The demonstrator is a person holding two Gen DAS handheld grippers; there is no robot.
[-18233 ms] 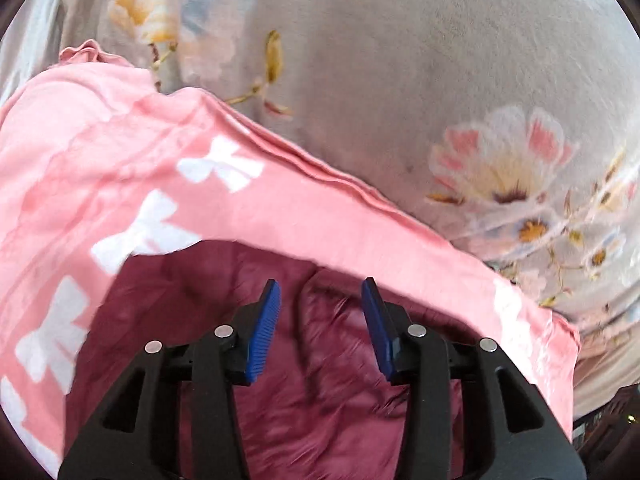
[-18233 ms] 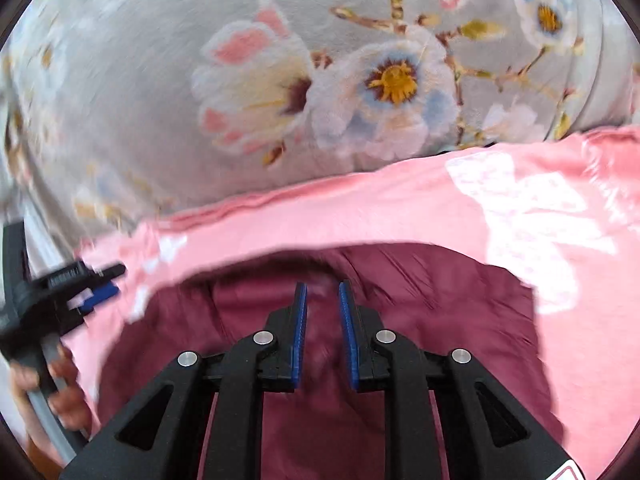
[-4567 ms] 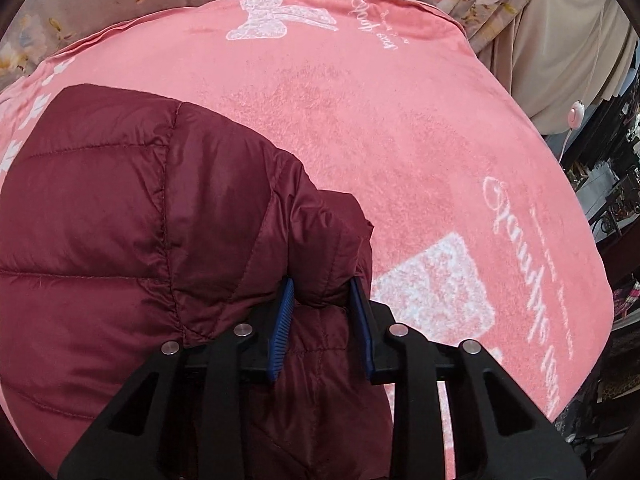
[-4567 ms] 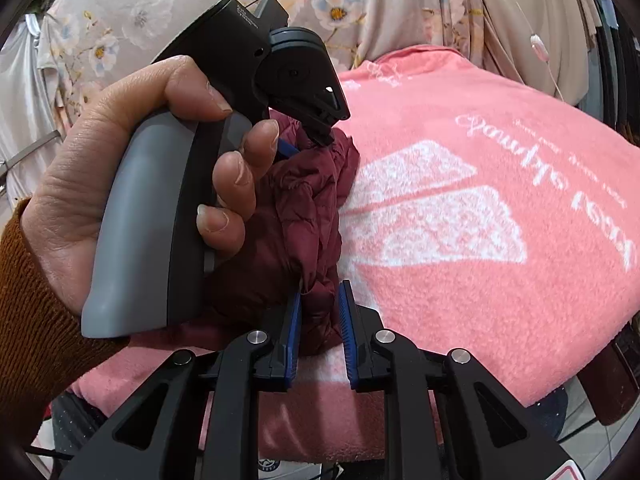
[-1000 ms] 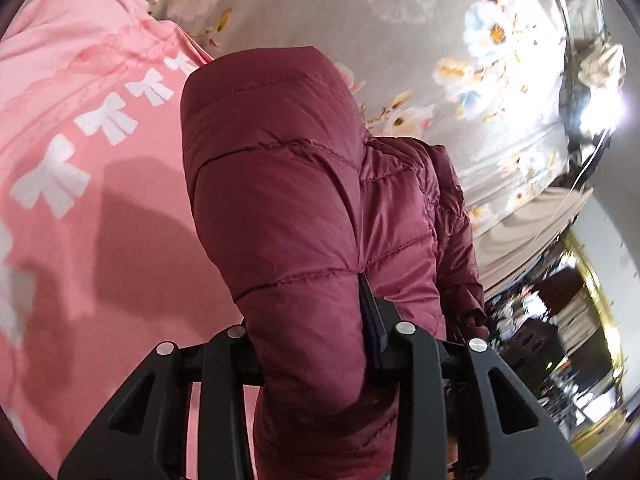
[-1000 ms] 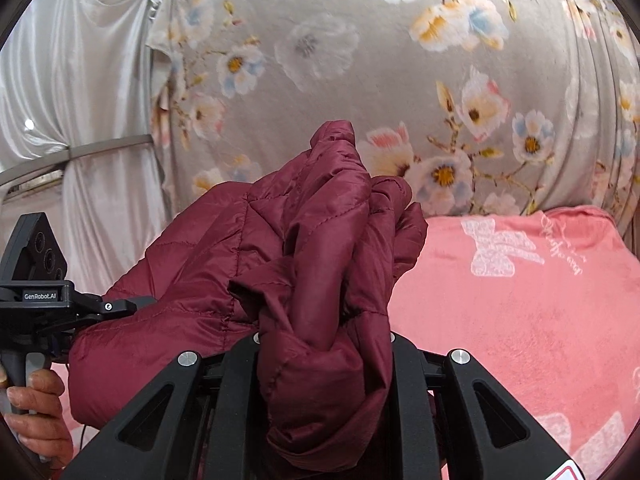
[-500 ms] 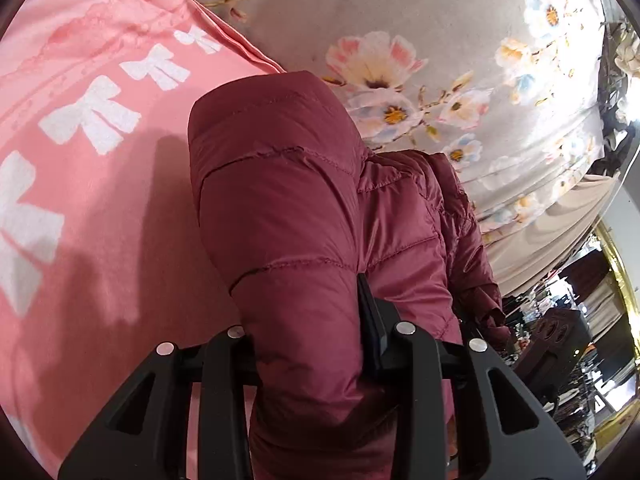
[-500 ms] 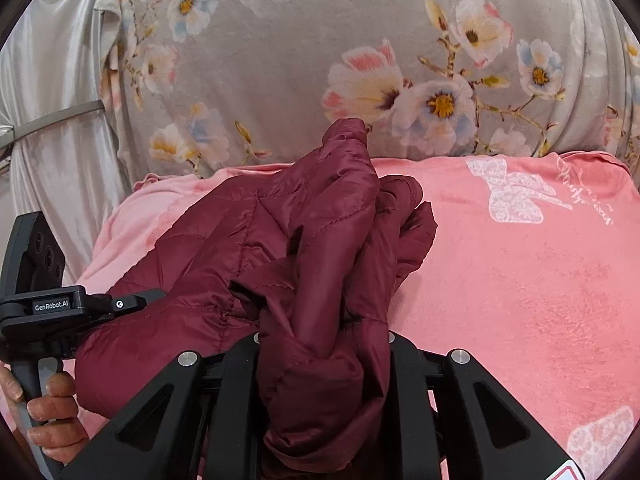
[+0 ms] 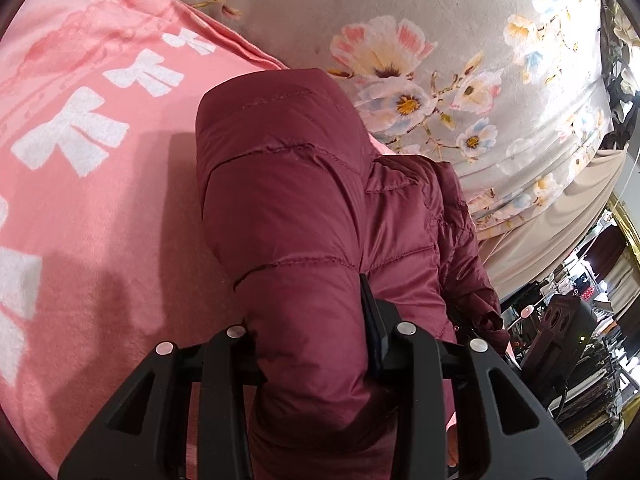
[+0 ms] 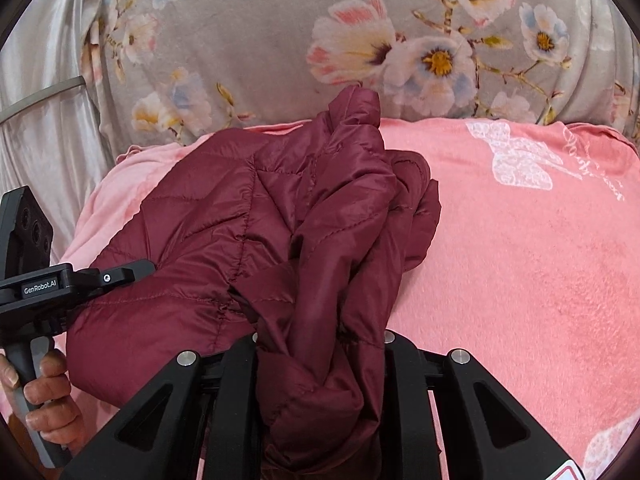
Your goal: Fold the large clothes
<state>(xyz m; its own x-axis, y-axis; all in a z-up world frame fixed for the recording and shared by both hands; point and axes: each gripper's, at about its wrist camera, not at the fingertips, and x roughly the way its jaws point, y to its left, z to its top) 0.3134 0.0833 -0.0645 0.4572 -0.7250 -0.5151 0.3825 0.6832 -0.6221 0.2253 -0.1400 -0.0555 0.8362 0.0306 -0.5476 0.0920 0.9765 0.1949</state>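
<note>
The maroon puffer jacket (image 10: 248, 216) is clamped in the jaws of both grippers – left (image 9: 308, 344), right (image 10: 320, 364) – bunched lengthwise toward the far floral curtain (image 10: 280, 32), over the pink blanket (image 10: 520, 248).

Close claw-mounted views, shared jacket (image 9: 296, 216)

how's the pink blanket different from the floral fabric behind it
The pink blanket is pink with white bows and white lettering; the floral fabric is grey-beige with pink, white and blue flowers. The blanket lies spread flat with the maroon puffer jacket on it; the floral fabric rises behind it and carries nothing. Both look soft and plush.
</note>
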